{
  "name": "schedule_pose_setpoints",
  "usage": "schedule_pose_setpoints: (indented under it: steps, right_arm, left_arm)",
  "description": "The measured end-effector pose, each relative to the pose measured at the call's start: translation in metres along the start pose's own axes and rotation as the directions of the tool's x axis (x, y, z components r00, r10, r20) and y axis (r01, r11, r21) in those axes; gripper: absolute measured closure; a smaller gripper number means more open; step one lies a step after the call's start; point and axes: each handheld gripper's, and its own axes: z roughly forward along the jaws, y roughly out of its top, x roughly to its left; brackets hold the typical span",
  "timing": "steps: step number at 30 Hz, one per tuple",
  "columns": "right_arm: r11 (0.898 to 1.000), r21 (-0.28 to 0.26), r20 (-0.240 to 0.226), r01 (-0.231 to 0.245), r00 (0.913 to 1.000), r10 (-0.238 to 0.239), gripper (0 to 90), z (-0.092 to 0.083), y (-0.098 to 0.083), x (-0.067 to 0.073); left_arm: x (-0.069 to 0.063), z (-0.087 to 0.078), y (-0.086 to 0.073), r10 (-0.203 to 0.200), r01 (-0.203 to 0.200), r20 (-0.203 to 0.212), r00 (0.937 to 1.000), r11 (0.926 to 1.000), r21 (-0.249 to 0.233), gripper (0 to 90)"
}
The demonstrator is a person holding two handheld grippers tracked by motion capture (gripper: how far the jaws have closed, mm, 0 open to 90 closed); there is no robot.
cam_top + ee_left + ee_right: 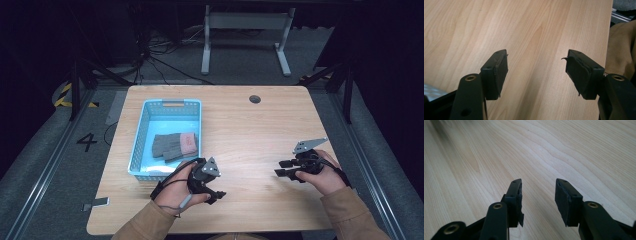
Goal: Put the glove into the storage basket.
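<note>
At the left of the worktop (250,130) we see a light blue basket (145,125), its long axis running from near to far. Inside it, toward the near end, lies a pair of grey gloves (172,146) with a pink cuff band at the right; the gloves lie across the basket, their long axis left to right, fingertips pointing left and cuffs pointing right.

Just near and right of the basket's near right corner we hold the left gripper (216,193) low over the wood. Its fingers (499,72) stand wide apart with only bare wood between them, and they point away from the basket toward the right. The gloves lie beyond the gripper, to its far left, apart from it and inside the basket wall.

Further right, well apart from the basket, we hold the right gripper (280,168) with its tips pointing left across the worktop. Its fingers (515,200) stand apart too, though less widely, with nothing between them. The gloves lie well to its left.
</note>
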Motion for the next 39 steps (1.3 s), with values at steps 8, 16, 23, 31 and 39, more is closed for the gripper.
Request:
schedule_pose_setpoints:
  steps: [8,16,23,31,39]
  right_arm:
    - [1.0,0.012,0.001,-0.005,1.0,0.005,58.0,0.003,-0.002,0.0]
    - [1.0,0.028,-0.004,0.0,1.0,0.0,57.7,0.008,-0.003,0.0]
    - [0.999,0.032,-0.003,0.005,1.0,-0.005,57.2,0.011,-0.004,0.0]
    - [0.999,0.051,-0.006,0.007,1.0,-0.007,56.5,0.019,-0.007,0.0]
    - [0.999,0.052,-0.005,0.006,1.0,-0.006,55.6,0.021,-0.007,0.0]
  left_arm:
    - [-0.003,0.016,-0.011,0.028,-0.027,0.009,0.9996,0.9995,-0.016,34.5]
    - [-0.01,0.032,-0.017,0.026,-0.026,0.011,0.9996,0.9994,-0.022,34.1]
    - [-0.015,0.045,-0.024,0.027,-0.027,-0.011,0.9996,0.9995,-0.013,33.9]
    - [-0.015,0.05,-0.025,0.012,-0.012,-0.007,0.9999,0.9999,-0.007,32.7]
    - [-0.015,0.05,-0.025,0.0,0.0,-0.003,1.0,0.9999,-0.012,31.6]
